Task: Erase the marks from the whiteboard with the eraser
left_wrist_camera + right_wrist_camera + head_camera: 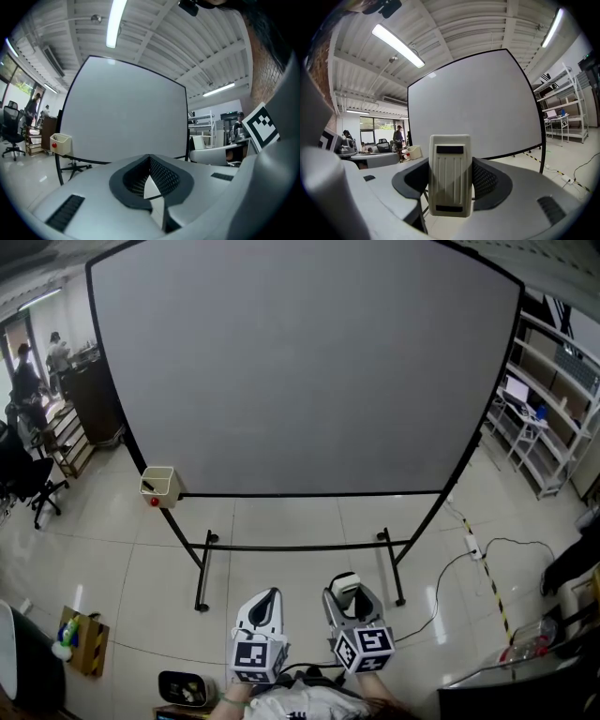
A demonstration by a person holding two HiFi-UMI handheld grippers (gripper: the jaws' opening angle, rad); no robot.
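The eraser (450, 176) sits clamped between the two jaws of the right claw (450, 185), low in the middle of the right gripper view. It stands upright with its ribbed pale back towards the camera and its top rising above the jaws. In the head view the same eraser (346, 586) shows as a small white block at the tip of the right claw (349, 600), at the bottom of the frame just right of centre.

The left claw (150, 183) is closed, its jaws pressed together with nothing between them. In the head view the left claw (268, 603) lies just beside the right one, to its left.

The whiteboard (300, 371) fills the upper and middle part of the head view, a plain pale grey on a black stand (202, 568). It stands well apart from both claws, and the eraser is not touching it. A small cream box (160, 484) hangs at the board's lower left corner.
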